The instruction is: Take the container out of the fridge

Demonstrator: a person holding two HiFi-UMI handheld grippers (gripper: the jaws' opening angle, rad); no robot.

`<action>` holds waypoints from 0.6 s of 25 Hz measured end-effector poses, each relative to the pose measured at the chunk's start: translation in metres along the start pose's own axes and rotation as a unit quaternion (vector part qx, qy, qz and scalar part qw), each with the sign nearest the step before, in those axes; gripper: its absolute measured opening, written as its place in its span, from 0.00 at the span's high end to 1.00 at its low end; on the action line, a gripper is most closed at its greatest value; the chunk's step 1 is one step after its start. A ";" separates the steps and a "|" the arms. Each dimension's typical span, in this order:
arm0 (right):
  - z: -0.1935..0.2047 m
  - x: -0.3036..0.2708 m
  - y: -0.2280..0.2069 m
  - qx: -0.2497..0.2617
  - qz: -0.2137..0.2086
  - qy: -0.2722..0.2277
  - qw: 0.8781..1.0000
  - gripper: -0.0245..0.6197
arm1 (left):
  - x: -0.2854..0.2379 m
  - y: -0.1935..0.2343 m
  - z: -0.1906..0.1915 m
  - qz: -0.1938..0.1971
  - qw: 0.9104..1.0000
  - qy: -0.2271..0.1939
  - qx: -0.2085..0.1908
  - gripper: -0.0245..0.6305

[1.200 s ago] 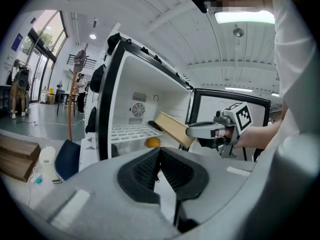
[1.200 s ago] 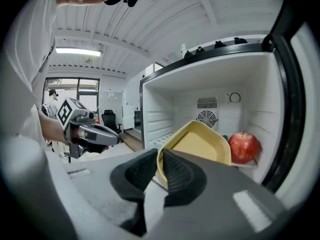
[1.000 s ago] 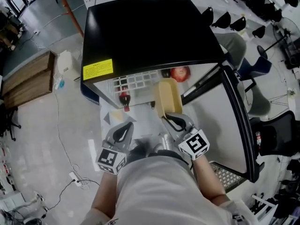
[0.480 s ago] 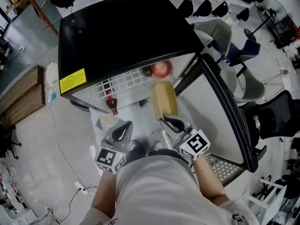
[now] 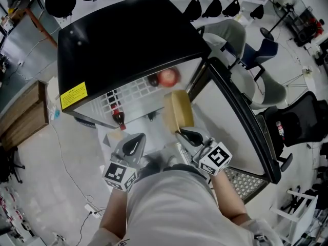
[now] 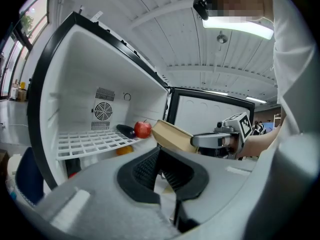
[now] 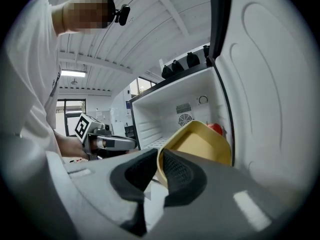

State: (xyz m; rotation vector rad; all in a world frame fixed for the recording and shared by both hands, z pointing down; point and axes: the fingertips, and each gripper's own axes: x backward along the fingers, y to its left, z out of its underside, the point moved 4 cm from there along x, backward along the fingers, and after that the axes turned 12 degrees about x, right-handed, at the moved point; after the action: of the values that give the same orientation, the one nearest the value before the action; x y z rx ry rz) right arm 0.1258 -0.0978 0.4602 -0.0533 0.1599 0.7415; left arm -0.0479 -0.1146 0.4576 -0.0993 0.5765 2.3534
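Observation:
A shallow tan container point(image 5: 178, 111) hangs in the air just in front of the open fridge point(image 5: 128, 35), tilted with its hollow side to the right. My right gripper point(image 5: 187, 135) is shut on its near rim; in the right gripper view the rim point(image 7: 159, 160) sits between the two dark pads and the container point(image 7: 200, 146) reaches toward the fridge. My left gripper point(image 5: 134, 141) is lower left of the container, shut and empty. From the left gripper point(image 6: 159, 169) I see the container point(image 6: 172, 136) at right, clear of the wire shelf point(image 6: 90, 141).
A red apple point(image 5: 167, 77) and a dark eggplant point(image 6: 125, 130) lie on the wire shelf. A red-capped bottle point(image 5: 118, 118) stands lower in the fridge. The fridge door point(image 5: 241, 117) stands open at right. Office chairs point(image 5: 266, 86) are beyond it, a wooden cabinet point(image 5: 23, 117) at left.
The head view has swung, so the fridge sits further left in the picture. The container stays in my right gripper in front of the opening; both grippers have barely moved.

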 end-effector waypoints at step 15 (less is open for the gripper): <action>-0.007 0.002 0.004 -0.017 0.000 -0.022 1.000 0.90 | 0.007 -0.005 -0.005 0.002 1.000 -0.009 -0.001 0.95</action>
State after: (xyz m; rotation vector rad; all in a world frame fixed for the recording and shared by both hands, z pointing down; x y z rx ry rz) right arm 0.1231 -0.0943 0.4528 -0.0687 0.1056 0.7442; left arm -0.0505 -0.1094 0.4501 -0.0780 0.5664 2.3556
